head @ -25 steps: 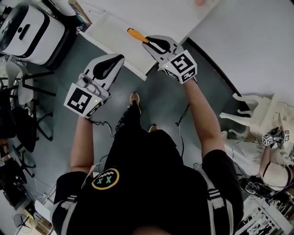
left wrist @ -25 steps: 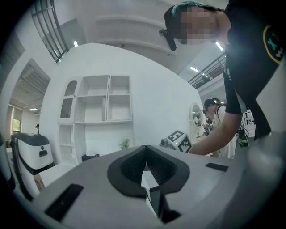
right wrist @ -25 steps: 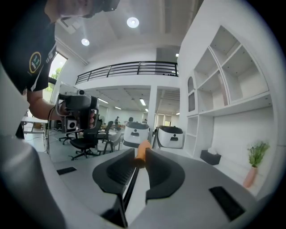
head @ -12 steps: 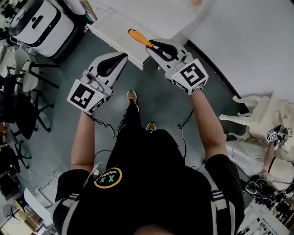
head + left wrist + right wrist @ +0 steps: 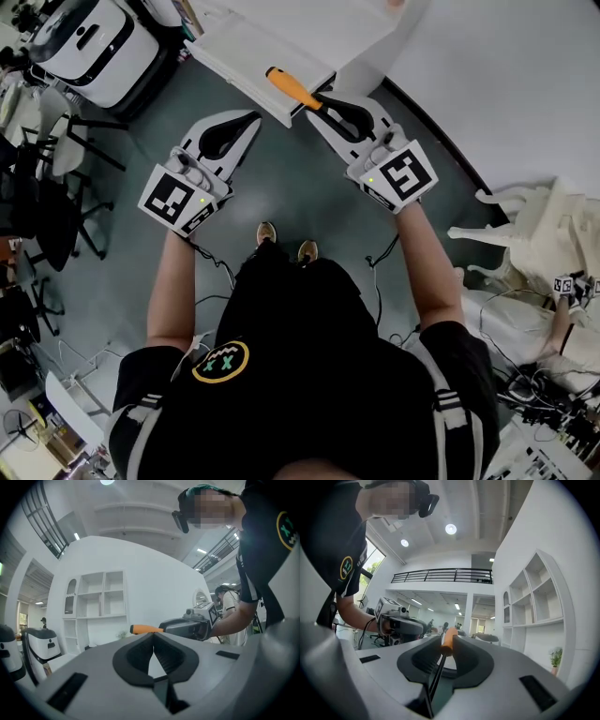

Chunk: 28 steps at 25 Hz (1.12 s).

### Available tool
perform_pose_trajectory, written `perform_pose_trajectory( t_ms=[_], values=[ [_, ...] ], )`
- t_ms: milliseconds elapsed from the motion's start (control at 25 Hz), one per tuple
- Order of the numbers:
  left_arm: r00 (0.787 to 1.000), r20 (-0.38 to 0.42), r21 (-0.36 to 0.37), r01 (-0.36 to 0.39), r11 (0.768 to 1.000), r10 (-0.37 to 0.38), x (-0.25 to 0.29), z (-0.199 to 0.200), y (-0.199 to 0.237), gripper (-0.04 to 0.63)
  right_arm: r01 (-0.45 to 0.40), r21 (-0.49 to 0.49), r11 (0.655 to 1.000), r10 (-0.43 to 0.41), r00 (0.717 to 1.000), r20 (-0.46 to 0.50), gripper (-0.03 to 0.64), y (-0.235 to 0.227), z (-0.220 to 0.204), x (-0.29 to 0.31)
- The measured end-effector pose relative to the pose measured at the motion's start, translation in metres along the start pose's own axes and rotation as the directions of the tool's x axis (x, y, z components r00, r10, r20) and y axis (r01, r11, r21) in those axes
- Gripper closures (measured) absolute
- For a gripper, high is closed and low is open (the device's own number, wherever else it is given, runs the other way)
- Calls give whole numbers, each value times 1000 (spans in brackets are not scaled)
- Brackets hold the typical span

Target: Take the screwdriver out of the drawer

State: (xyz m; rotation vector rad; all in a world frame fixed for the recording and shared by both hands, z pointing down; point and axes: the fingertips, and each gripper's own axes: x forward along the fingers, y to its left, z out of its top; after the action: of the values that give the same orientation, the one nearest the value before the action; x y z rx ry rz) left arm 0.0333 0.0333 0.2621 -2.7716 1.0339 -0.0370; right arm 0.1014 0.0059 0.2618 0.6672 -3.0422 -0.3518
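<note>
The screwdriver has an orange handle and a thin black shaft. My right gripper is shut on the shaft, and the handle sticks out past its tips over the front edge of the open white drawer. In the right gripper view the shaft runs between the jaws, with the orange handle at their tips. My left gripper hangs over the floor left of the drawer's corner, shut and empty. In the left gripper view its tips meet, and the screwdriver's handle and the right gripper show beyond them.
A white machine and dark chairs stand at the left. The white cabinet front curves along the right, with pale furniture and cables on the floor beside it. The person's feet are on the grey floor below the grippers.
The right gripper has drawn back from the drawer with the screwdriver, whose handle is now at the drawer's front edge. The left gripper has moved back alongside it, still shut.
</note>
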Motion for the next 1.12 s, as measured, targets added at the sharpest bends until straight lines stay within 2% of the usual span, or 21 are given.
perform_pose_trajectory(
  t_ms=[480, 1120],
  values=[
    [1000, 10, 2, 28, 1000, -28, -49, 9, -2, 575, 14, 15, 1000, -14, 1000, 15, 515, 60, 22, 4],
    [998, 29, 9, 62, 998, -63, -83, 10, 18, 575, 48, -17, 999, -47, 999, 27, 518, 91, 34, 30]
  ],
)
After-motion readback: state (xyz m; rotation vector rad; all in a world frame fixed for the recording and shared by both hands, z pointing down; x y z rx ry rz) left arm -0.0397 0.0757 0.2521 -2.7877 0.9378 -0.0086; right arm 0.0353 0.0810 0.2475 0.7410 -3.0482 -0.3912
